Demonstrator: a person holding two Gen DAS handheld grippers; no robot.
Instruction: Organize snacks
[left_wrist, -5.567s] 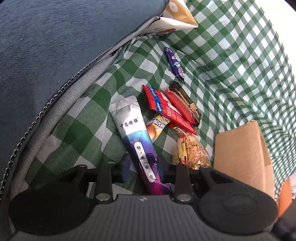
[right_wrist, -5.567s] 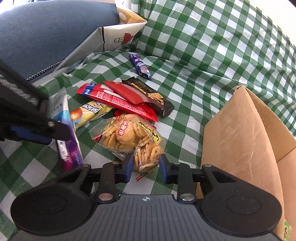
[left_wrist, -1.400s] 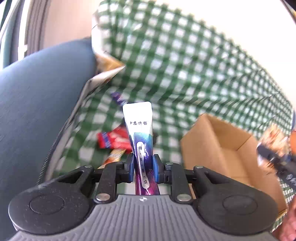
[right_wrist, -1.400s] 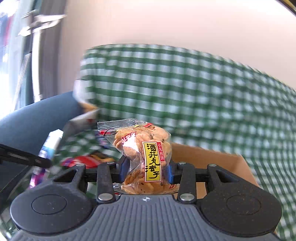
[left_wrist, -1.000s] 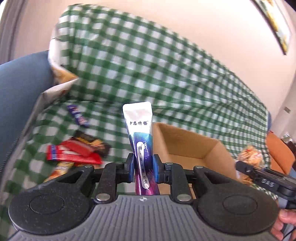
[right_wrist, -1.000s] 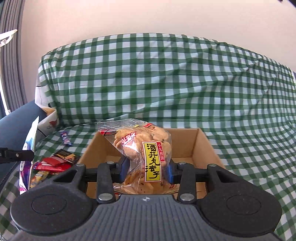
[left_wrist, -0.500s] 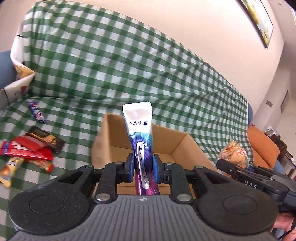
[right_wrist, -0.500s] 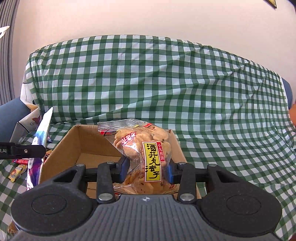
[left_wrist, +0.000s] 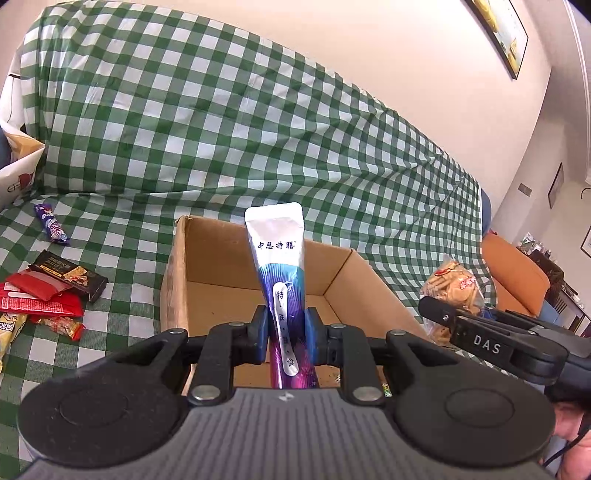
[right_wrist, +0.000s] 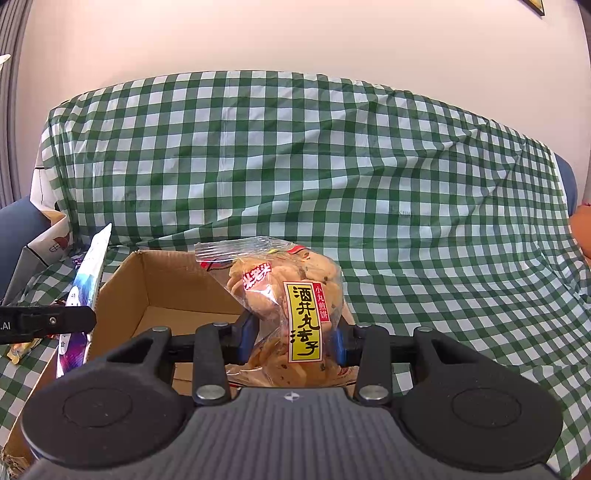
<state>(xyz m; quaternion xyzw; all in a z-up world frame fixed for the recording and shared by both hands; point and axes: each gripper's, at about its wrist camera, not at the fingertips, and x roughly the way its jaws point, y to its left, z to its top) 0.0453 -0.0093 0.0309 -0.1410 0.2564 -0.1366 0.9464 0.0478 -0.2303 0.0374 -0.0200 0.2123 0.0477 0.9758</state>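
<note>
My left gripper (left_wrist: 283, 334) is shut on a white-and-purple snack pouch (left_wrist: 280, 266) that stands upright in front of the open cardboard box (left_wrist: 177, 280). My right gripper (right_wrist: 291, 338) is shut on a clear bag of round crackers (right_wrist: 291, 295), held just over the near edge of the same box (right_wrist: 122, 295). In the left wrist view the cracker bag (left_wrist: 452, 284) and the right gripper's arm show at the box's right side. In the right wrist view the pouch (right_wrist: 88, 280) shows at the box's left wall.
The box sits on a sofa under a green checked cloth (left_wrist: 207, 129). Left of it lie several loose snacks: a dark bar (left_wrist: 68, 275), red packets (left_wrist: 37, 295) and a purple bar (left_wrist: 51, 225). A paper bag (left_wrist: 16, 162) leans at far left. An orange cushion (left_wrist: 513, 273) is at right.
Both grippers have swung right from the snack pile to the box. The box now fills the middle of both views, and the held pouch and cracker bag keep their place in the jaws.
</note>
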